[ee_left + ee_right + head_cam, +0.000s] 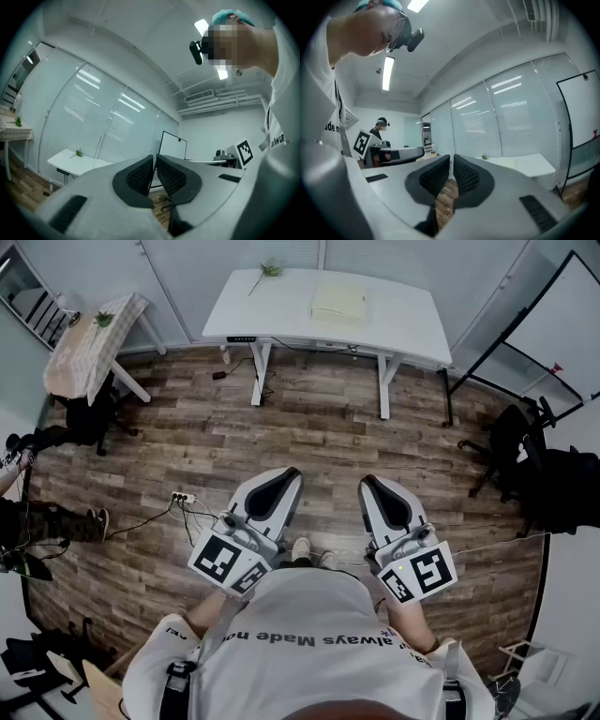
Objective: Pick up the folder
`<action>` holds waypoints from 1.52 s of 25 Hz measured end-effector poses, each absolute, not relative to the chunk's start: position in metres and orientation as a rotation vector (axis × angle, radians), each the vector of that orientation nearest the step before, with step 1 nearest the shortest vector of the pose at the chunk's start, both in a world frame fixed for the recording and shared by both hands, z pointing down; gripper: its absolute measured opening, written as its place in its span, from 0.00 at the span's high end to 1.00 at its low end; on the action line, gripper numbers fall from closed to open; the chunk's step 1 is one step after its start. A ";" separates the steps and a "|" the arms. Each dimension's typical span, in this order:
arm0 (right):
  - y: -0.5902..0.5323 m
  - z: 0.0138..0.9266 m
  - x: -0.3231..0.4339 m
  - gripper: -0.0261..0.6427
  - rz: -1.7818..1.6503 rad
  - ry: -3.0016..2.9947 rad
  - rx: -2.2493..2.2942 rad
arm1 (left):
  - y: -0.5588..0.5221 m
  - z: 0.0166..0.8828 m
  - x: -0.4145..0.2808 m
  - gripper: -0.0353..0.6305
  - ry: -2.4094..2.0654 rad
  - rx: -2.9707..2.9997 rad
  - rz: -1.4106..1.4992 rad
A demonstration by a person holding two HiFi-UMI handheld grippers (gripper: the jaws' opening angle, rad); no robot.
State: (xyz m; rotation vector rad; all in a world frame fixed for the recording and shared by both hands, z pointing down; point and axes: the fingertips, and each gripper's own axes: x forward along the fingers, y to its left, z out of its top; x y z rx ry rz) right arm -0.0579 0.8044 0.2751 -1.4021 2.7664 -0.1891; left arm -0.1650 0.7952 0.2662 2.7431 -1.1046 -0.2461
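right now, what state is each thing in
left gripper, shut, empty, pointing level
right gripper, shut, empty, pointing level
folder, lying flat on the white desk, not yet picked up
green sprig, lying on the desk, apart from the folder

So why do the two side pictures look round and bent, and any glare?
Left gripper view: fisheye lens, dark corners, ceiling lamp glaring. Right gripper view: same bending, a bright lamp strip overhead. Head view: floor planks curve, light even.
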 end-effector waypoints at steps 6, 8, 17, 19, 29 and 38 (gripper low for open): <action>0.795 0.272 -0.062 0.92 -0.188 2.742 -1.431 | 0.785 0.267 -0.175 0.91 -1.102 2.738 -0.251; 0.790 0.270 -0.062 0.92 -0.186 2.732 -1.442 | 0.779 0.268 -0.175 0.91 -1.098 2.731 -0.251; 0.756 0.275 -0.056 0.92 -0.209 2.722 -1.442 | 0.746 0.274 -0.167 0.91 -1.076 2.718 -0.244; 0.744 0.273 -0.054 0.92 -0.199 2.722 -1.434 | 0.735 0.274 -0.165 0.91 -1.082 2.714 -0.245; 0.661 0.272 -0.033 0.92 -0.165 2.749 -1.390 | 0.649 0.275 -0.140 0.91 -1.108 2.710 -0.245; 0.558 0.273 0.021 0.92 -0.196 2.779 -1.352 | 0.545 0.269 -0.086 0.91 -1.138 2.680 -0.255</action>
